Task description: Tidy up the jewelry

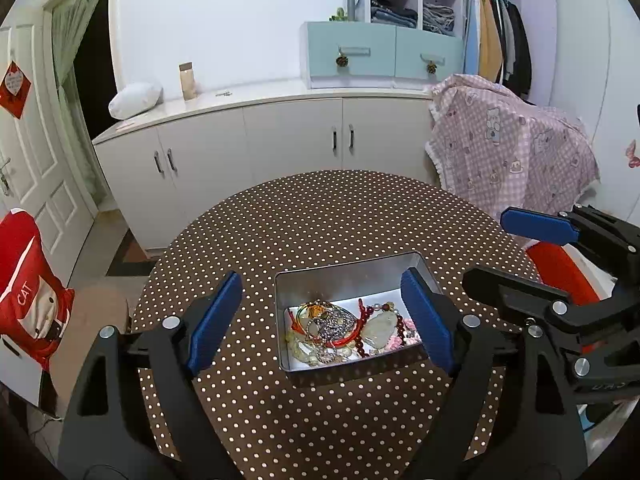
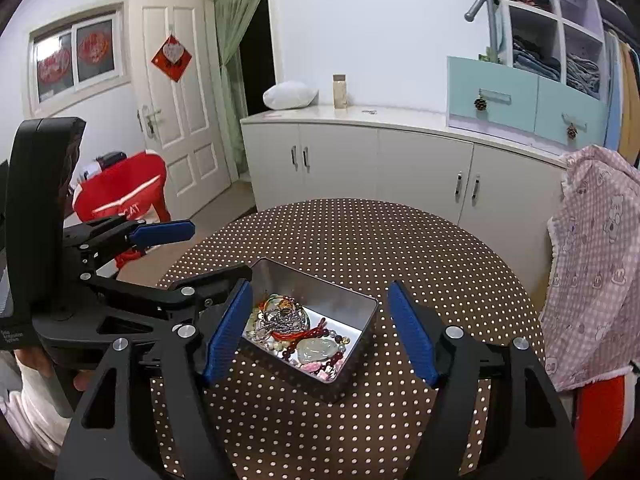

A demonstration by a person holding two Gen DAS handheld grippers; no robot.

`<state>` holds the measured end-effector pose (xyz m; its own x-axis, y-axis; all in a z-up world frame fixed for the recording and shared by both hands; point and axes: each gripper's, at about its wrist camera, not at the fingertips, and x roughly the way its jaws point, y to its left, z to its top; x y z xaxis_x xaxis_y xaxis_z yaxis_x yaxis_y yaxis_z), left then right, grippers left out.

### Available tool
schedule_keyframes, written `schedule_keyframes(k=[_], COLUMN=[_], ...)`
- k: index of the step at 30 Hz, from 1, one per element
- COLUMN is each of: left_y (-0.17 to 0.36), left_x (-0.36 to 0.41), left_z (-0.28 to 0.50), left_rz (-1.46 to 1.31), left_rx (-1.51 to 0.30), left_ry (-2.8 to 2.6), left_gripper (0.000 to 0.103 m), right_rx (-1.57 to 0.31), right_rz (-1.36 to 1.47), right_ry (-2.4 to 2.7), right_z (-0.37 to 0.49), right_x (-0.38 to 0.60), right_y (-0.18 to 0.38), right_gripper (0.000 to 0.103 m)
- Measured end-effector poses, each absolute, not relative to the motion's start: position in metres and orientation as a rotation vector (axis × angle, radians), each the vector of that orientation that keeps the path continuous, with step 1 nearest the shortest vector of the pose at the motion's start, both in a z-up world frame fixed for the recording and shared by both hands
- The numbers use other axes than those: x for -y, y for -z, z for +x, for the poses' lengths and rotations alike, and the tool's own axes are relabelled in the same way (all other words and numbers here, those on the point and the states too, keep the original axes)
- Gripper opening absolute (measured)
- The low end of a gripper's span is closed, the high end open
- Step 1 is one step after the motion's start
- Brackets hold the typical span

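A silver metal tin sits on the round table with the brown dotted cloth. In it lies a tangled heap of jewelry: bead strings, red cords, a silver chain and a pale jade pendant. My left gripper is open, its blue pads standing to either side of the tin's near end, nothing between them but the tin. My right gripper is open too, straddling the tin and its jewelry from the other side. Each gripper shows in the other's view, right gripper and left gripper.
White floor cabinets run behind the table. A pink checked cloth hangs over a chair at the right. A red garment hangs at the left beside a white door. A person's hand grips the left tool.
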<state>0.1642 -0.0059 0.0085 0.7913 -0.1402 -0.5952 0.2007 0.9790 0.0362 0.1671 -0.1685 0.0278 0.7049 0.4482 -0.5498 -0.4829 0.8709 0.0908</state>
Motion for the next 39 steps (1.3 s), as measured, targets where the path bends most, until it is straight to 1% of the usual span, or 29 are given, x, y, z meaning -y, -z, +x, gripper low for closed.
schedule_keyframes(k=[5,7,11,20,24,39], left_y=[-0.012,-0.014,-0.017,-0.025,-0.03,-0.048], left_x=[0.009,0.01,0.009,0.012,0.011,0.012], left_z=[0.149,0.14,0.121,0.088,0.076,0.032], left_rz=[0.094,0.093,0.083,0.062,0.045,0.02], left_rx=[-0.596,-0.576,-0.543,-0.474,-0.45,-0.339], left_ry=[0.151,0.139,0.12,0.107,0.096,0.074], left_gripper=[0.088,0.09,0.091,0.092,0.092,0.092], right_rx=[-0.556,-0.531,-0.479,-0.371,-0.33,-0.197], right_rz=[-0.063,-0.062,-0.058,-0.05,-0.038,-0.025], right_ry=[-0.475,-0.458,-0.417,-0.339,-0.326,-0.252], right_z=[0.151,0.14,0.123,0.083,0.064,0.02], right_x=[0.175,0.176,0.179,0.184,0.185,0.181], right_y=[-0.03,-0.032,-0.035,-0.046,-0.049,-0.061], right_gripper=[0.075,0.076,0.082,0.093,0.095,0.095])
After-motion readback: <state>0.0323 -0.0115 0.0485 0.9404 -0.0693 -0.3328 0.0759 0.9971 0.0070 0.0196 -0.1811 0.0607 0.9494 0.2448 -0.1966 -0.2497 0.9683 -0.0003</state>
